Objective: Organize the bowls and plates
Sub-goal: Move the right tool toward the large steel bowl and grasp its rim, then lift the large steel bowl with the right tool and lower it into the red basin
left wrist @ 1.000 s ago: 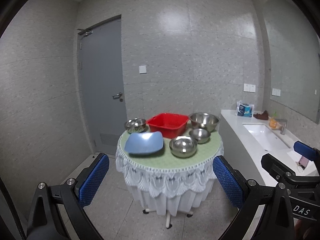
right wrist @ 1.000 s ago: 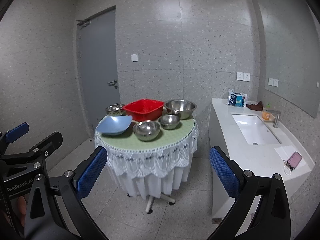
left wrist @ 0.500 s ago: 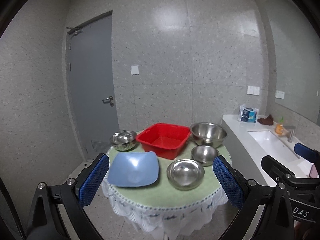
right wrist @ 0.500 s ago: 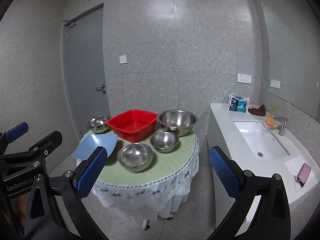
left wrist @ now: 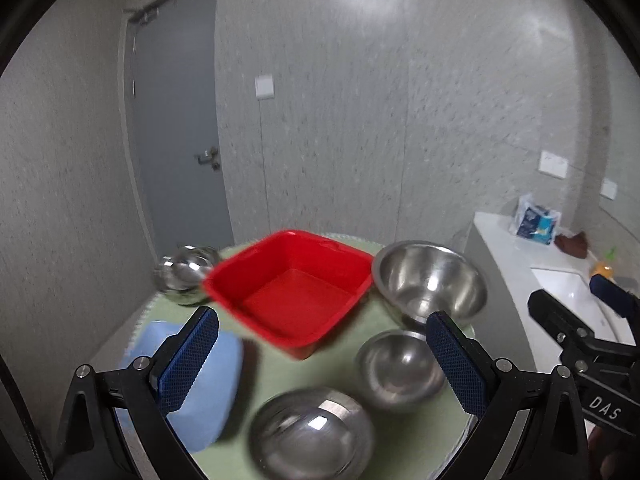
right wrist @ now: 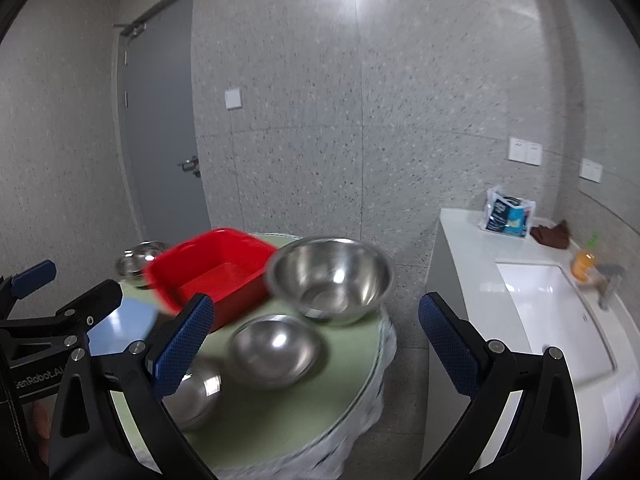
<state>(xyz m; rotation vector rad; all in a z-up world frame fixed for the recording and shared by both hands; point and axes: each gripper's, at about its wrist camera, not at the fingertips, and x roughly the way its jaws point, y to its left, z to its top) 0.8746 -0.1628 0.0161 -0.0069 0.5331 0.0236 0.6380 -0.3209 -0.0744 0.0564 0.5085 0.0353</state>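
Observation:
A round table (left wrist: 420,440) with a green top holds a red square basin (left wrist: 292,288), a light blue square plate (left wrist: 216,384), a big steel bowl (left wrist: 430,278), a mid steel bowl (left wrist: 400,366), a near steel bowl (left wrist: 312,436) and a small steel bowl (left wrist: 186,272) at the far left. My left gripper (left wrist: 320,356) is open and empty above the table's near side. My right gripper (right wrist: 316,340) is open and empty, above the mid bowl (right wrist: 274,346), with the big bowl (right wrist: 330,276) and the basin (right wrist: 208,268) beyond.
A white counter with a sink (right wrist: 552,312) stands right of the table, with a blue packet (right wrist: 506,216), a brown cloth (right wrist: 554,234) and an orange bottle (right wrist: 582,264). A grey door (right wrist: 160,136) is at the back left. Tiled walls are behind.
Both grippers have moved forward and closer to the table, so the bowls and basin look much larger. Both stay open. Nothing on the table has moved.

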